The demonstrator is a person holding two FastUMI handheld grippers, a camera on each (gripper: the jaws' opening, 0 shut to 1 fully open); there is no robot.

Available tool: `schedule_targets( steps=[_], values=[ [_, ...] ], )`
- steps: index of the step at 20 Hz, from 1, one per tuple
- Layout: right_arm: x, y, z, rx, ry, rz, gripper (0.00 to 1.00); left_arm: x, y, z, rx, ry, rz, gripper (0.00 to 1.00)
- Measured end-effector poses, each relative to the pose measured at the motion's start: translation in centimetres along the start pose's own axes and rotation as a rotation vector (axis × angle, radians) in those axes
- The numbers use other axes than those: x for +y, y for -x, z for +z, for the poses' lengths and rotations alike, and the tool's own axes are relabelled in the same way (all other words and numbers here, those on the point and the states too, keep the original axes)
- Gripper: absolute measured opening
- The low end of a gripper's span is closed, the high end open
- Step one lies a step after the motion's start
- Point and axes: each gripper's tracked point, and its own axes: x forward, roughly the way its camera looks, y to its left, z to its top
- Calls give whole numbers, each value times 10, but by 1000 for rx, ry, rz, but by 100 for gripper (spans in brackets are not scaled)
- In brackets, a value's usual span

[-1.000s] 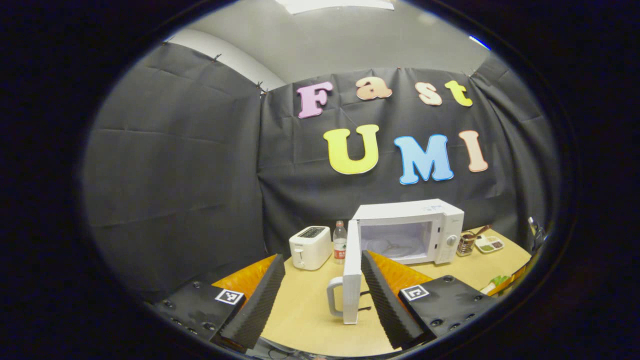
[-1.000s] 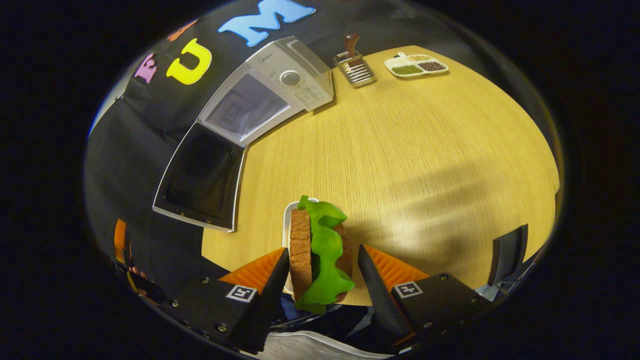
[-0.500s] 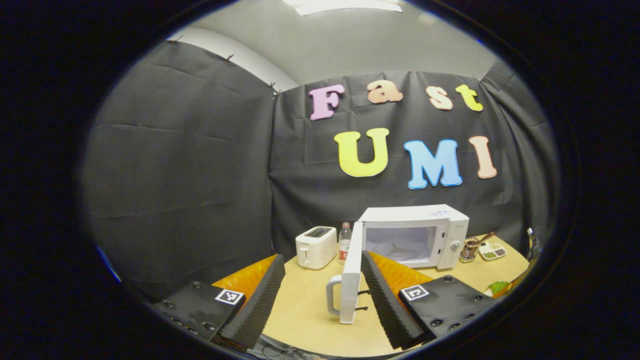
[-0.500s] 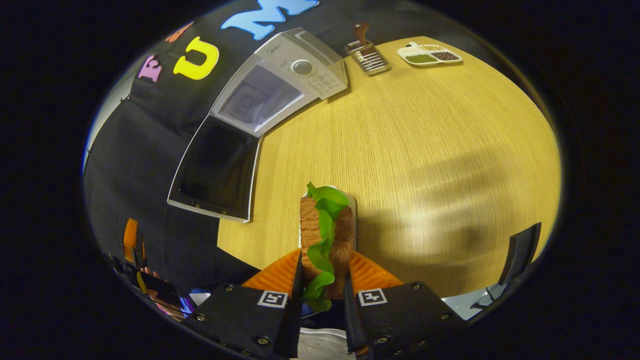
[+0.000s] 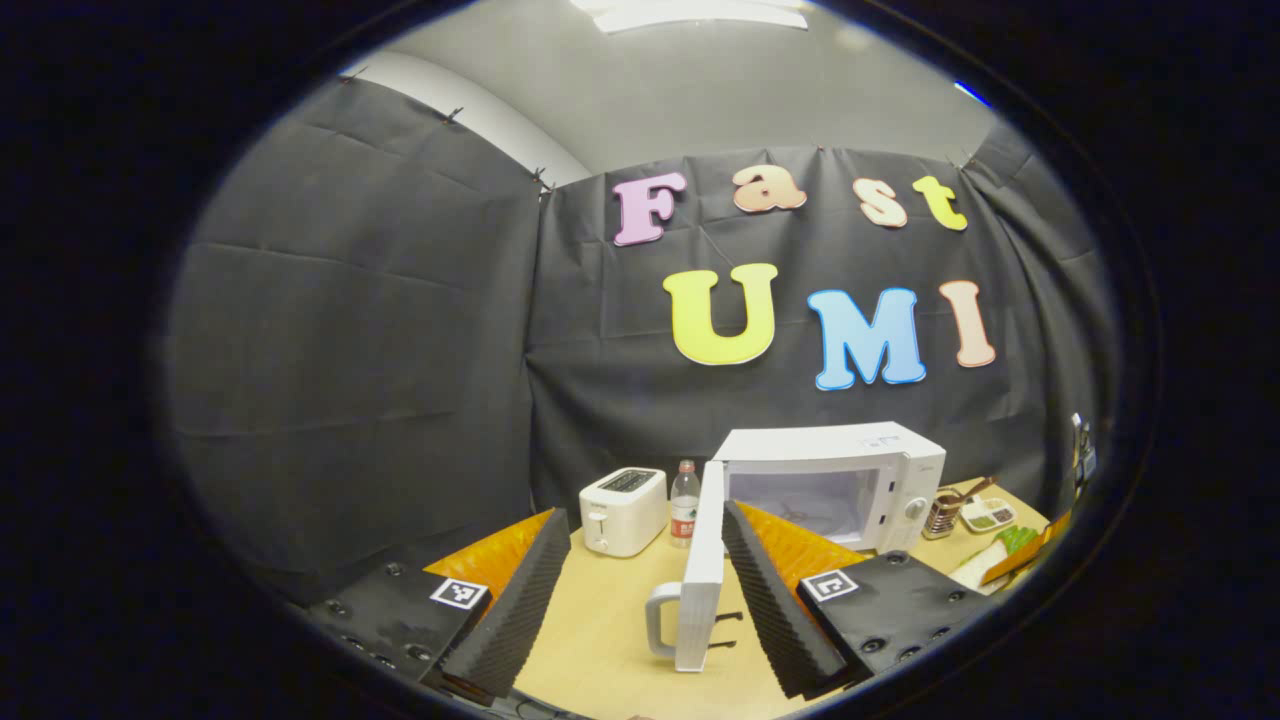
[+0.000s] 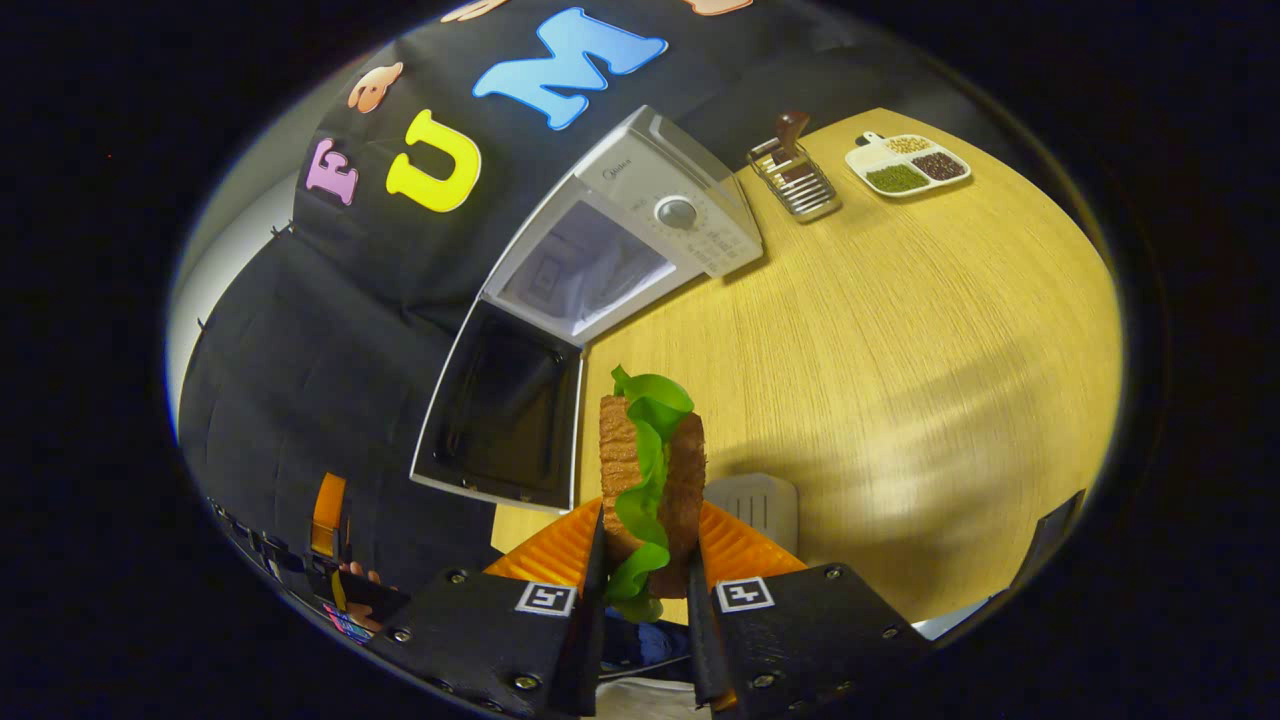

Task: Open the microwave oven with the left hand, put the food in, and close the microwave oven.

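Bottom centre of the right gripper view: right gripper [image 6: 645, 600] clamped on the sandwich [image 6: 650, 480], both fingers pressing it, lifted clear of the white tray [image 6: 765, 500] on the table [image 6: 900, 330]. Microwave [image 6: 640, 230] upper centre, door [image 6: 505, 415] swung open. Left gripper view: left gripper [image 5: 640, 590] spread wide, empty, door edge [image 5: 700, 570] between its fingers, not touching.
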Motion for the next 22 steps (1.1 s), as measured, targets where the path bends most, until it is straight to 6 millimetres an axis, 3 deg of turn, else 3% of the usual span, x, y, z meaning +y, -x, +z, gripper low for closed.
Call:
schedule_targets(
  steps=[5, 6, 7, 11, 18, 19, 22],
  values=[
    [43, -40, 49, -125, 12, 29, 36, 18, -41, 17, -41, 19, -10, 95],
    [51, -49, 57, -148, 2, 39, 36, 24, -48, 19, -44, 16, -7, 100],
    [60, -59, 64, -173, -5, 46, 40, 31, -56, 19, -43, 13, -2, 95],
    [81, -100, 90, -259, -9, 32, 36, 59, -85, 17, -36, 6, 18, 95],
    [97, -178, 115, -355, -69, 4, 36, 96, -131, 0, 6, -21, 31, 96],
    [101, -187, 119, -377, -72, 5, 36, 100, -137, -2, 12, -23, 27, 100],
    [104, -212, 139, -455, -93, -9, 36, 106, -152, -8, 37, -32, 9, 98]
  ],
)
